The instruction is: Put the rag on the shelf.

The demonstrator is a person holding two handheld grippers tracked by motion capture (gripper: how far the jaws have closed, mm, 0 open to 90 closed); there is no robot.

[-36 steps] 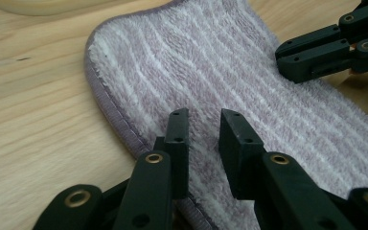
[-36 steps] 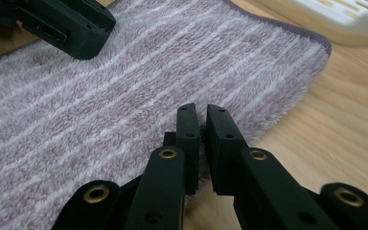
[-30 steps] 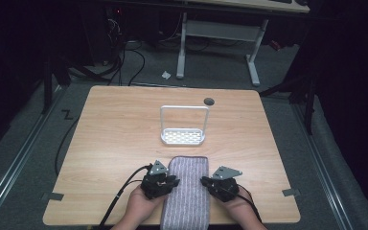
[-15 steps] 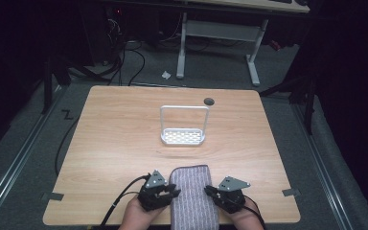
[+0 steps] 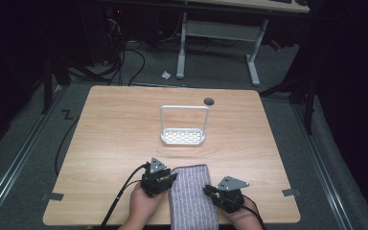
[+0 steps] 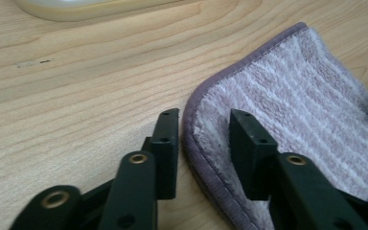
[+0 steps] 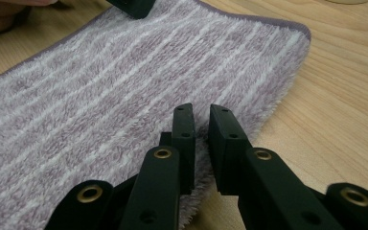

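**Towel flanked by two grippers at table's near edge**

Towel (image 5: 191,194), purple and striped, is seen flat on the wooden table (image 5: 110,139), overhanging its near edge. Its left hem is straddled by the spread left gripper (image 6: 203,129); the right edge is met by the right gripper (image 7: 201,127), jaws nearly pressed together, grip uncertain. No fold looks begun. A white rack (image 5: 183,125) stands beyond.

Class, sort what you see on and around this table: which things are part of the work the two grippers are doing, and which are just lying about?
In the job:
- striped towel
- left gripper, jaws open astride the towel's hem
- right gripper, jaws nearly closed at the towel's edge

Lying about:
- white rack, mid-table
- dark round spot near the far edge
- paper scrap on the floor
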